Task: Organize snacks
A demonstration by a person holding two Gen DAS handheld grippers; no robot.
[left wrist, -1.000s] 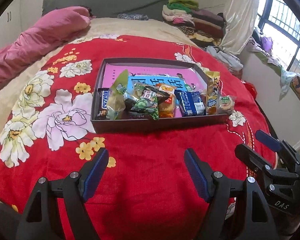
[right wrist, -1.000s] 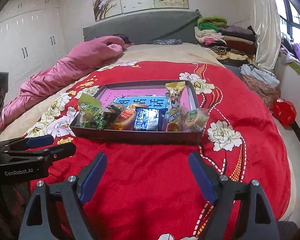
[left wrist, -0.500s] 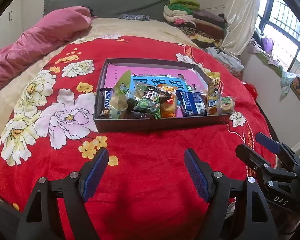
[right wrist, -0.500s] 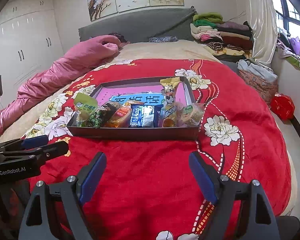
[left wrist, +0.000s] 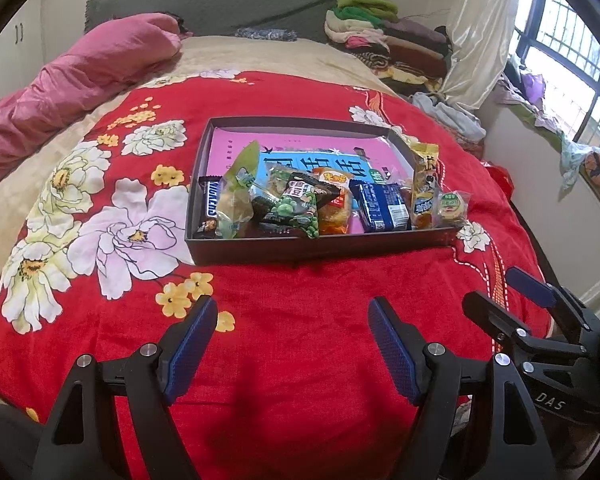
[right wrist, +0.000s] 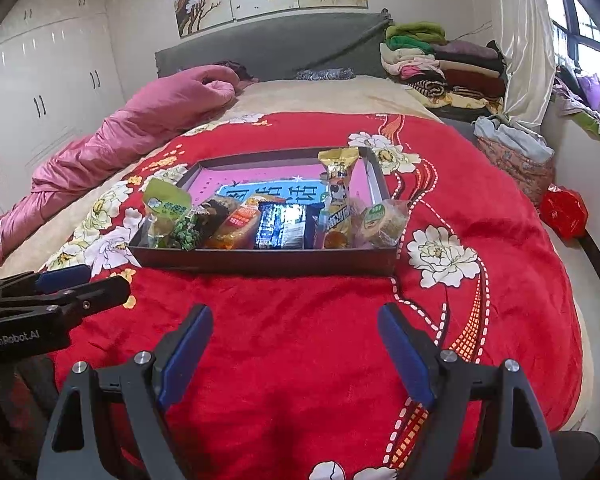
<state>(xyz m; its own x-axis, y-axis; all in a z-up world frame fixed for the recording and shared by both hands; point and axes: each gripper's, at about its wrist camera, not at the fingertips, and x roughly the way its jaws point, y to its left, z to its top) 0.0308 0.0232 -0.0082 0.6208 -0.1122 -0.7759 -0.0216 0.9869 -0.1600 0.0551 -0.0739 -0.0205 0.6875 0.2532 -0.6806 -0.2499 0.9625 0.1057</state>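
Note:
A dark shallow box [left wrist: 320, 249] [right wrist: 268, 261] lies on a red flowered blanket. Along its near side sit several snack packets: a Snickers bar [left wrist: 210, 208], a pale green pouch [left wrist: 236, 196] [right wrist: 166, 208], a green pea bag [left wrist: 300, 208] [right wrist: 188, 230], an orange cake pack [left wrist: 334, 204] [right wrist: 238, 224], a blue wafer pack [left wrist: 382, 206] [right wrist: 282, 226], a tall yellow pack [left wrist: 424, 188] [right wrist: 338, 192] and a round clear-wrapped cake [left wrist: 452, 208] [right wrist: 380, 220]. My left gripper [left wrist: 292, 336] and right gripper [right wrist: 294, 338] hover open and empty over the blanket, short of the box. Each shows at the other view's edge.
A pink quilt [right wrist: 140, 128] lies along the bed's left side. Folded clothes [right wrist: 440, 64] are piled at the headboard's right. A red bag [right wrist: 564, 212] sits off the bed's right edge. White wardrobes [right wrist: 44, 76] stand at the left wall.

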